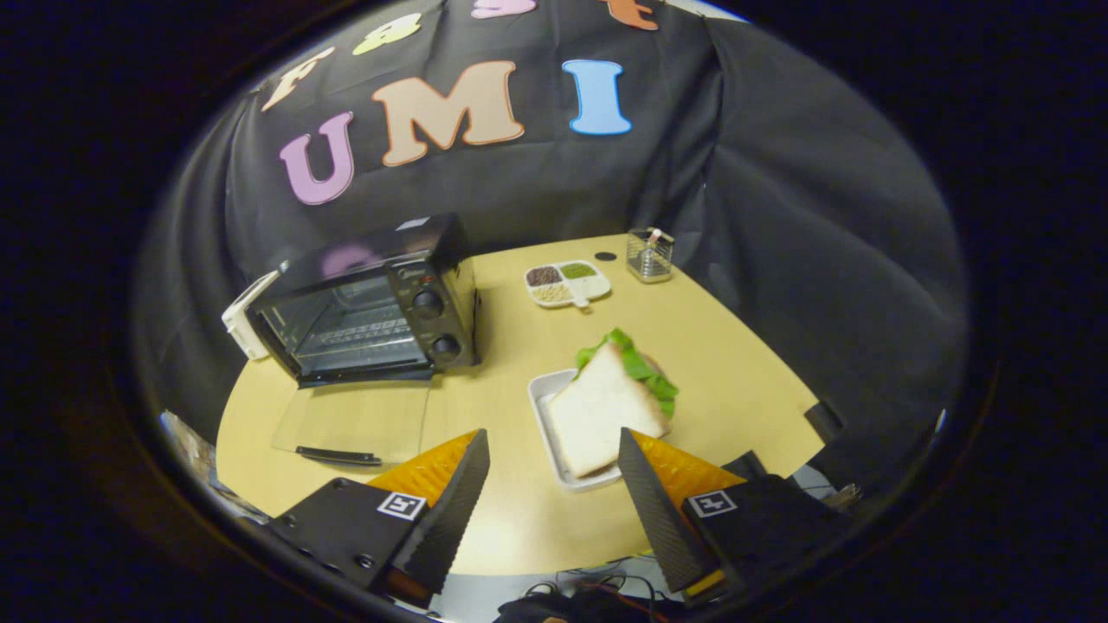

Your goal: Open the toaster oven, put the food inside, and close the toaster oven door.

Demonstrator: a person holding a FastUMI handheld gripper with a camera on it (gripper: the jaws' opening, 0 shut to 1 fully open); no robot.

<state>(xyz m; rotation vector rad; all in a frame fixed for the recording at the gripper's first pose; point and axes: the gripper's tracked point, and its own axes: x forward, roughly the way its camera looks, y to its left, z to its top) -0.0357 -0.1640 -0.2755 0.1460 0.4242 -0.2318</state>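
glossy glass toaster oven door (355,424) – smooth wooden table (736,372)

Handheld gripper (554,446) with two wedge-shaped fingers spread apart, ribbed inner faces, dark matte housings, a square black-and-white marker on each, small screws on the left housing

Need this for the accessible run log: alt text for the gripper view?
The open claw hovers just short of a sandwich on a white tray, touching nothing. Further off on the wooden table a black toaster oven stands with its glass door folded flat.
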